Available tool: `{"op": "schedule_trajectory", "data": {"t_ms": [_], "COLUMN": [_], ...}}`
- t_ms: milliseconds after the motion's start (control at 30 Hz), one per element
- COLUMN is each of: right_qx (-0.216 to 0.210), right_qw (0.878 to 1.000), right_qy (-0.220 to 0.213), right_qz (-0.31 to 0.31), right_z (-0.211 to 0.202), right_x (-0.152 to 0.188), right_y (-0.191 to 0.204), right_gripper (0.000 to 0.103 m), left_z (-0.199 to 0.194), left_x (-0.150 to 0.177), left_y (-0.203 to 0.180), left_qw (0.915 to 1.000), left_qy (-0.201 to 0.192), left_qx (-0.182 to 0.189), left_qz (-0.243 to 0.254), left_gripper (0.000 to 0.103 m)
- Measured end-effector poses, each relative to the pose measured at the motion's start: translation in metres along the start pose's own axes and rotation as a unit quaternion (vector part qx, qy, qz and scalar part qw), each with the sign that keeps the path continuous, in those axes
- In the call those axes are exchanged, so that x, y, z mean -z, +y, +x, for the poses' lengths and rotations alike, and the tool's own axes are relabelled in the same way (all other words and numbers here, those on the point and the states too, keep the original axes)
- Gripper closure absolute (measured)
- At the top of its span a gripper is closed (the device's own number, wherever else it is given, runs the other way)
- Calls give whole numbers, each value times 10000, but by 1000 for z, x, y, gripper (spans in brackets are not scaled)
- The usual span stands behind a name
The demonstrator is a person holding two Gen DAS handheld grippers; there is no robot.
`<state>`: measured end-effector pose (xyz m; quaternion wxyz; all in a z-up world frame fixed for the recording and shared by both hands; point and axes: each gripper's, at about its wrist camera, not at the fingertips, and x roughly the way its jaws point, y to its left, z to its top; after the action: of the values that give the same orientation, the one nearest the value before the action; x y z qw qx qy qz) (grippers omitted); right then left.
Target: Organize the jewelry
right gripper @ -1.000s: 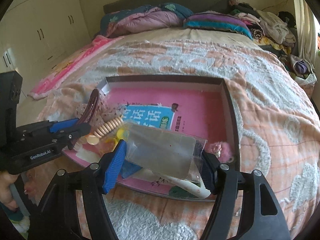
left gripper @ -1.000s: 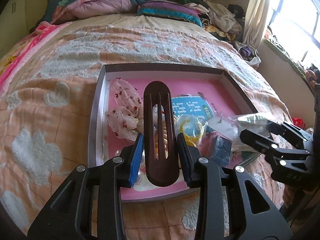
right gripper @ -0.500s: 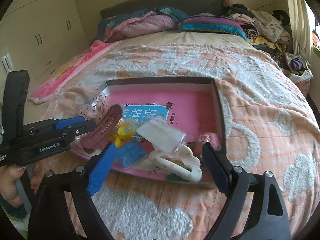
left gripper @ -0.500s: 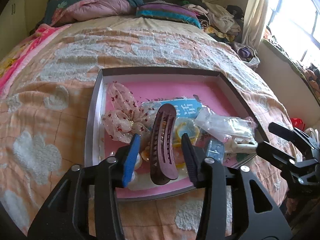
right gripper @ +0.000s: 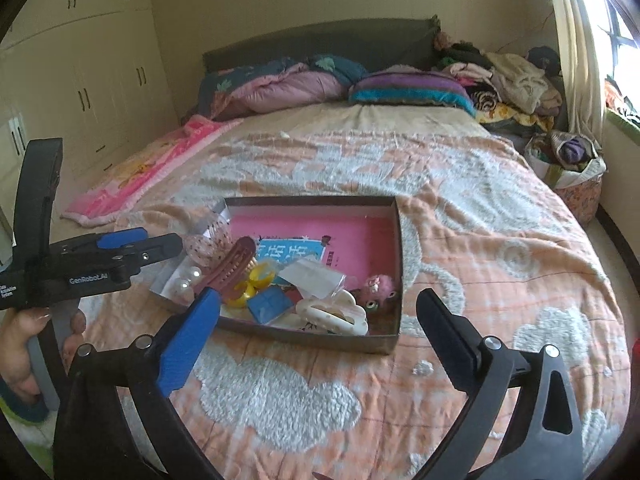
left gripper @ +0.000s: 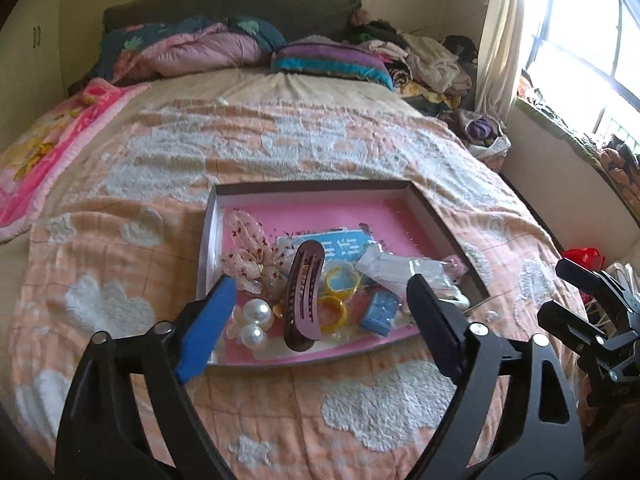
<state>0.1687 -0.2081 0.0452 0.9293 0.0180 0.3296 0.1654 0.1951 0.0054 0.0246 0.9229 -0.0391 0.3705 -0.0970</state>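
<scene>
Now lying lengthwise in a shallow pink-lined tray [left gripper: 434,216] on an orange-and-white bedspread [left gripper: 160,168]: a brown hair claw [left gripper: 303,294], resting atop the other pieces near the tray's front edge. Sitting just left of the claw, two pearl baubles [left gripper: 256,322]; behind those, a sheer dotted bow [left gripper: 250,258]. Crowding the claw's right side, touching it, yellow bangles [left gripper: 340,294], with a small blue box [left gripper: 380,314] beyond them and a clear plastic packet [left gripper: 394,270] lying over a blue printed card [left gripper: 340,246]. Filling the tray's front right corner, seen from the right wrist, a white cloud-shaped clip [right gripper: 334,314] and a pink fuzzy ornament [right gripper: 378,286].

Hovering in front of the tray's near edge, gripping nothing, the left gripper [left gripper: 320,320], its blue-padded and black jaws spread wide to either side of the claw in view. Hanging likewise spread and empty, short of the tray's front wall, the right gripper [right gripper: 318,338], above the bedspread.

Piling up behind the tray at the headboard end: rumpled quilts [right gripper: 280,84], a striped pillow [right gripper: 412,90] and heaped clothes [right gripper: 516,80].
</scene>
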Motion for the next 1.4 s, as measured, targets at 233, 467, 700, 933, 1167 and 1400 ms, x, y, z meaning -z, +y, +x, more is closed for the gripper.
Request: {"op": "schedule_trajectory", "data": {"t_ms": [233,467,700,933,1167,1400], "right_qx": [53,63,45,-19,-102,-104], "right_qw": [9998,9997,9999,9996,9994,9992], "right_qy": [-165,-172,32,188,222,201], "right_qz": [-84,-146,-162,-205,-257,-322], "right_z": [-29,-45,-48,-49,-53,-58], "right_x": [9,25,50,63,69,69], "right_y": [6,15,20,29,38,43], "right_gripper": [5,4,5,5,4,4], "left_z": [-35,-55,-65,-71,-77,-78], "left_x": [14,45,74,89,96,101], "left_y": [-9,-11,-8,-8,-14,-16], "left_qw": [9997,9996,9992,9991,9989,9986], "left_qy": [-186,-173,-91,-36,-22,67], "left_qx": [-82,-215,-386,-415,-468,-506], "left_qz": [108,61,-33,-126,-90,-107], "left_gripper": [10,10,10,10,10,10]}}
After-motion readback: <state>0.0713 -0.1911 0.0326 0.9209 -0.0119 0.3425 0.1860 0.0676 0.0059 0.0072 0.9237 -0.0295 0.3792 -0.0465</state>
